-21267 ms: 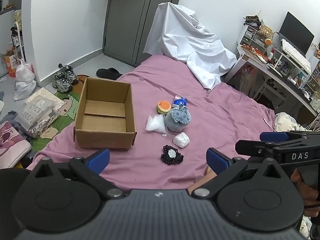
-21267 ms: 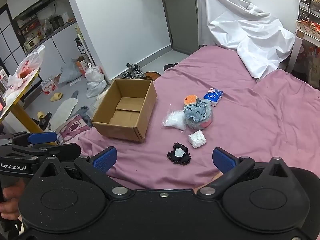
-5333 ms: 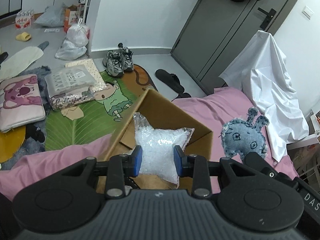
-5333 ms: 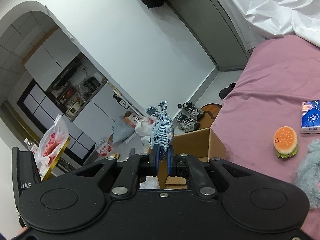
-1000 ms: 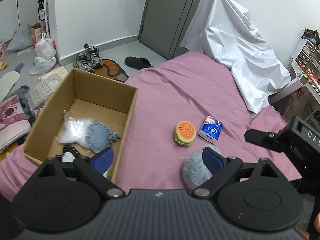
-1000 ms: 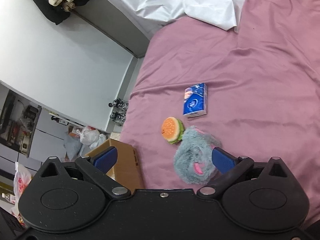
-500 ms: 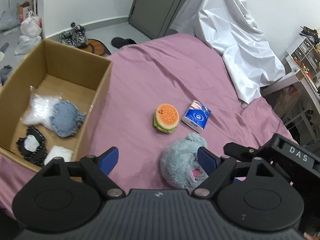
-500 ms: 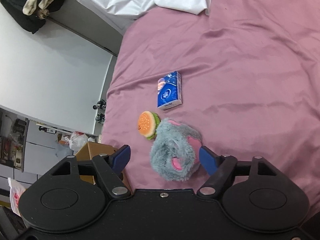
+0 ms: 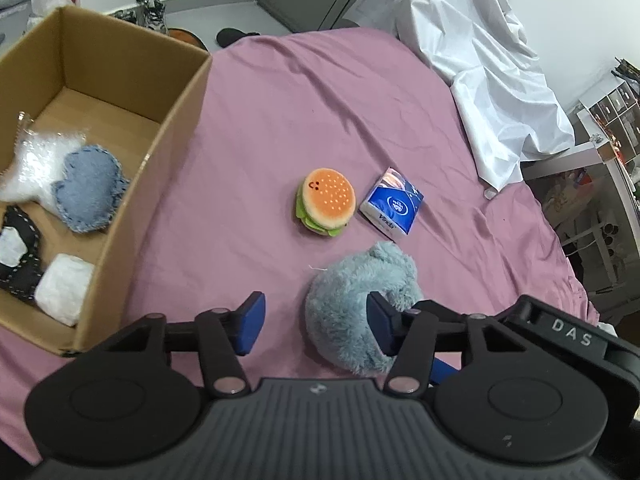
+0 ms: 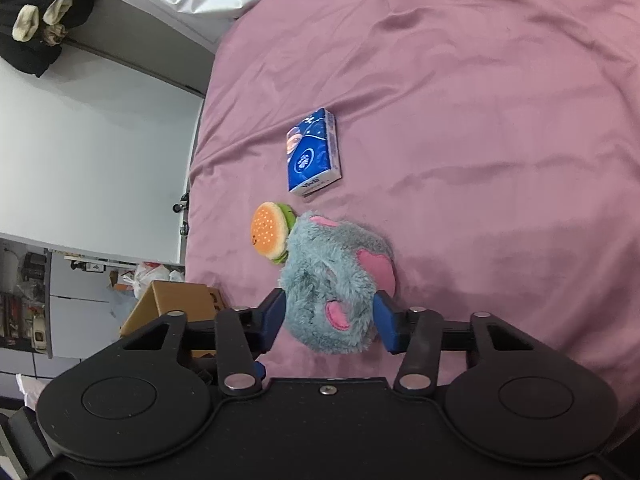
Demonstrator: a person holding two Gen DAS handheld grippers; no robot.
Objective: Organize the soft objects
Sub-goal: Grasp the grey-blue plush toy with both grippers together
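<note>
The right claw (image 10: 329, 320) has just been closing and its pads now press both flanks of the grey plush toy (image 10: 336, 280) on the bed (image 10: 480, 120). The left claw (image 9: 314, 320) has narrowed too, but only its right pad touches the fur, so it holds nothing. Both dropped low over the toy; lifting it to the cardboard box (image 9: 132, 152) looks next.
</note>
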